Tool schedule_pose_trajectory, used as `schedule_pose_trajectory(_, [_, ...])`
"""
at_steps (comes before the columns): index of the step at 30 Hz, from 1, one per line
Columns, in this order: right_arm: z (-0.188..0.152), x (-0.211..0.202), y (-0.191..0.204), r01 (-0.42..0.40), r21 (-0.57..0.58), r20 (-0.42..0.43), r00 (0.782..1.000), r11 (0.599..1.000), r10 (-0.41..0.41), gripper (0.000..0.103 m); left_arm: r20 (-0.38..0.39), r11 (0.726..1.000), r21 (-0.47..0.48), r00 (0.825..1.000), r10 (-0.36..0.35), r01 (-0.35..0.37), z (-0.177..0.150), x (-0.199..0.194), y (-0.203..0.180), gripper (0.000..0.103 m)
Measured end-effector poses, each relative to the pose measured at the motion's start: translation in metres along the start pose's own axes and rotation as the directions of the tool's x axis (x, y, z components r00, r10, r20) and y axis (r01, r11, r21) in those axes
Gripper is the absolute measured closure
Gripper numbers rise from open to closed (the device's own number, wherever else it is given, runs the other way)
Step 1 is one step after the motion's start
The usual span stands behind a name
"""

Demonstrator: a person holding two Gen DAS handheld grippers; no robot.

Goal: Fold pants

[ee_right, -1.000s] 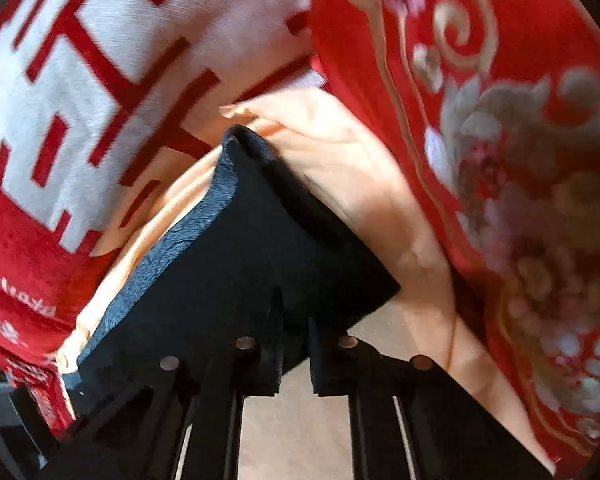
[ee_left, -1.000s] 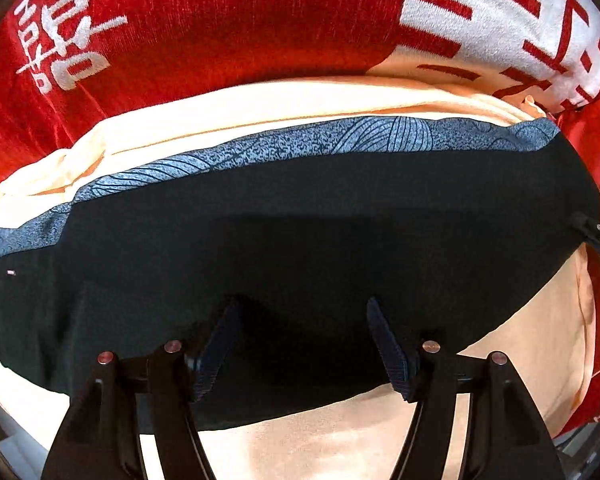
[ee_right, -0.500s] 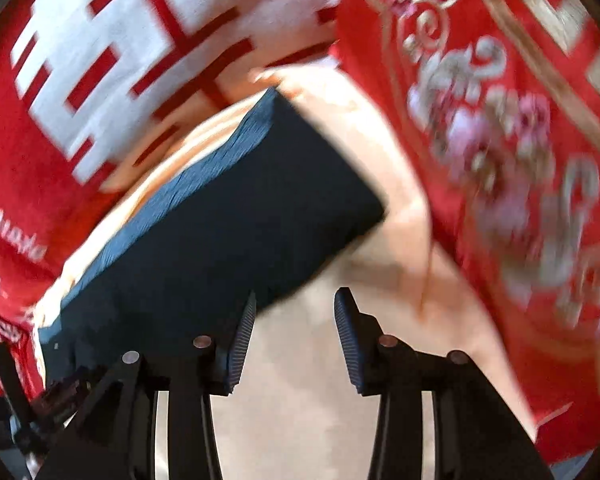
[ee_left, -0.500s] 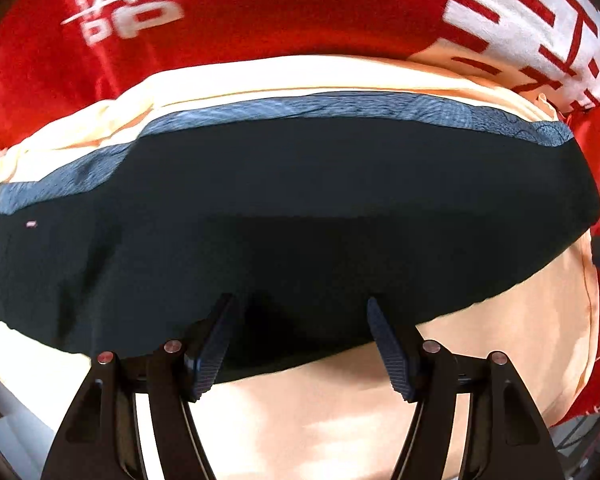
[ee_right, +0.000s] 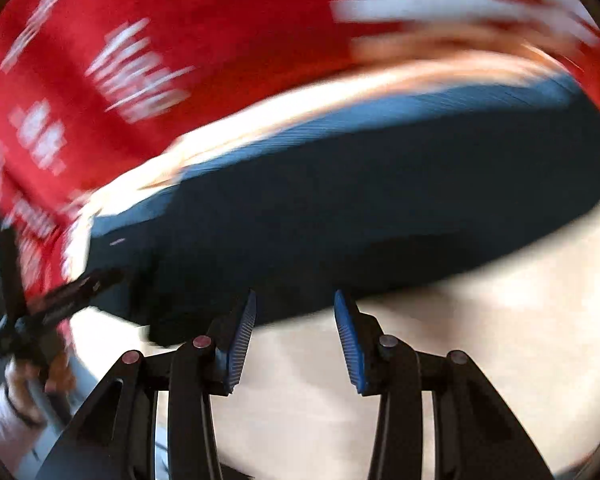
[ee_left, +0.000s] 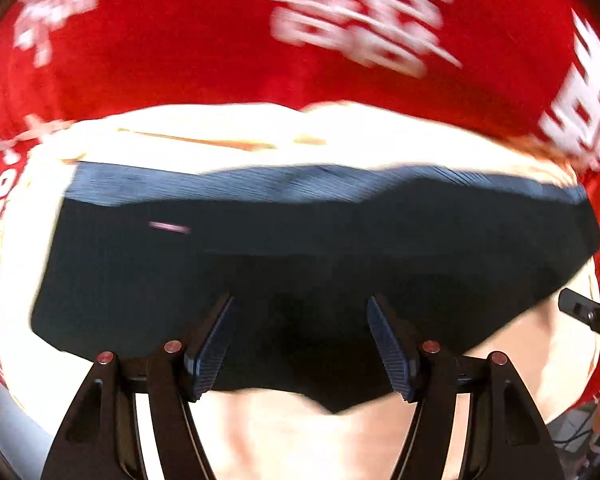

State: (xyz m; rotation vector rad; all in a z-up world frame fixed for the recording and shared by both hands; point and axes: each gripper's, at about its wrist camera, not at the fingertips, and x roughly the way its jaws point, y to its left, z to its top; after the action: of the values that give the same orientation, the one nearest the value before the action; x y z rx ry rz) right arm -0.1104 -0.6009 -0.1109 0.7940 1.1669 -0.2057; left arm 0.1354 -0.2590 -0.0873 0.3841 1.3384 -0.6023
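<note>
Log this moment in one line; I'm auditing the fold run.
pants: dark, folded, lying on cream cloth | left gripper: open, over near edge | right gripper: open, empty | views blurred

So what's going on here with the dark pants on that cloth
A person is folding dark pants with two handheld grippers. The pants lie folded into a flat band on a peach cloth over a red blanket. Both the left gripper and right gripper have open jaws, holding nothing.

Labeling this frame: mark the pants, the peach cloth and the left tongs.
pants (ee_left: 180,264), left wrist view, flat dark top face.
peach cloth (ee_left: 284,440), left wrist view, bare patch in front of the pants.
left tongs (ee_left: 300,340), left wrist view, midway between the open tips.
</note>
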Motion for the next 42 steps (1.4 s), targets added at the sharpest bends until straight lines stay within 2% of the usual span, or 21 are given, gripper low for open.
schedule_pose_trajectory(4, [0.046, 0.048, 0.109, -0.117, -0.203, -0.063, 0.992, 0.972, 0.106, 0.058, 0.034, 0.997, -0.081, 0.999, 0.022, -0.019, 0.005, -0.008, 0.087, 0.035])
schedule_pose_trajectory(8, [0.089, 0.122, 0.22, -0.169, -0.415, -0.146, 0.982, 0.894, 0.118, 0.058, 0.051, 0.976, -0.212, 0.997, 0.057, -0.045, -0.005, -0.003, 0.154, 0.035])
schedule_pose_trajectory(11, [0.104, 0.172, 0.27, -0.217, -0.483, -0.228, 0.966, 0.848, 0.117, 0.058, 0.056, 0.963, -0.264, 0.996, 0.071, -0.053, -0.01, 0.002, 0.188, 0.035])
schedule_pose_trajectory(14, [0.104, 0.211, 0.306, -0.214, -0.555, -0.281, 0.958, 0.804, 0.061, 0.058, 0.065, 0.96, -0.273, 0.994, 0.083, -0.062, -0.014, 0.009, 0.21, 0.035])
schedule_pose_trajectory(17, [0.104, 0.241, 0.325, -0.222, -0.595, -0.319, 0.947, 0.772, 0.027, 0.058, 0.081, 0.962, -0.269, 0.994, 0.078, -0.054, -0.015, 0.011, 0.225, 0.035])
schedule_pose_trajectory(18, [0.104, 0.249, 0.33, -0.221, -0.615, -0.325, 0.946, 0.757, 0.012, 0.058, 0.082, 0.962, -0.268, 0.994, 0.073, -0.048, 0.001, 0.023, 0.22, 0.035])
schedule_pose_trajectory(21, [0.107, 0.264, 0.341, -0.205, -0.668, -0.314, 0.949, 0.715, -0.022, 0.058, 0.086, 0.962, -0.272, 0.995, 0.058, -0.033, 0.003, 0.023, 0.232, 0.035])
schedule_pose_trajectory(23, [0.115, 0.272, 0.345, -0.218, -0.663, -0.327, 0.945, 0.717, -0.015, 0.058, 0.073, 0.963, -0.269, 0.997, -0.003, 0.023, 0.007, 0.029, 0.235, 0.035])
schedule_pose_trajectory(27, [0.117, 0.299, 0.347, -0.271, -0.61, -0.436, 0.899, 0.745, -0.03, 0.059, 0.027, 0.97, -0.21, 0.992, -0.123, 0.126, 0.01, 0.044, 0.229, 0.035])
schedule_pose_trajectory(29, [0.116, 0.297, 0.347, -0.272, -0.594, -0.446, 0.894, 0.757, -0.03, 0.074, 0.02, 0.967, -0.19, 0.986, -0.166, 0.167, 0.009, 0.048, 0.224, 0.035])
schedule_pose_trajectory(30, [0.117, 0.293, 0.349, -0.255, -0.604, -0.431, 0.902, 0.755, -0.04, 0.092, 0.023, 0.965, -0.184, 0.983, -0.185, 0.186, 0.008, 0.05, 0.223, 0.046])
schedule_pose_trajectory(31, [0.116, 0.29, 0.351, -0.254, -0.611, -0.428, 0.903, 0.749, -0.043, 0.093, 0.022, 0.965, -0.175, 0.98, -0.196, 0.197, 0.007, 0.051, 0.221, 0.061])
schedule_pose_trajectory(33, [0.114, 0.279, 0.356, -0.278, -0.617, -0.436, 0.899, 0.736, -0.027, 0.094, 0.024, 0.965, -0.171, 0.98, -0.196, 0.197, 0.003, 0.05, 0.222, 0.064])
schedule_pose_trajectory(34, [0.113, 0.275, 0.359, -0.29, -0.619, -0.441, 0.897, 0.73, -0.017, 0.094, 0.029, 0.961, -0.181, 0.978, -0.207, 0.209, 0.001, 0.049, 0.225, 0.074])
schedule_pose_trajectory(38, [0.111, 0.257, 0.373, -0.347, -0.619, -0.463, 0.886, 0.704, 0.03, 0.094, 0.048, 0.943, -0.228, 0.97, -0.237, 0.241, -0.013, 0.036, 0.24, 0.076])
schedule_pose_trajectory(40, [0.107, 0.259, 0.38, -0.336, -0.654, -0.456, 0.89, 0.678, 0.001, 0.094, 0.051, 0.95, -0.222, 0.976, -0.212, 0.218, -0.022, 0.03, 0.242, 0.076])
schedule_pose_trajectory(41, [0.104, 0.267, 0.381, -0.305, -0.677, -0.439, 0.898, 0.669, -0.034, 0.094, 0.047, 0.955, -0.219, 0.98, -0.194, 0.2, -0.025, 0.031, 0.242, 0.076])
schedule_pose_trajectory(42, [0.102, 0.277, 0.383, -0.287, -0.682, -0.432, 0.9, 0.673, -0.054, 0.094, 0.038, 0.96, -0.219, 0.985, -0.171, 0.175, -0.029, 0.034, 0.243, 0.076])
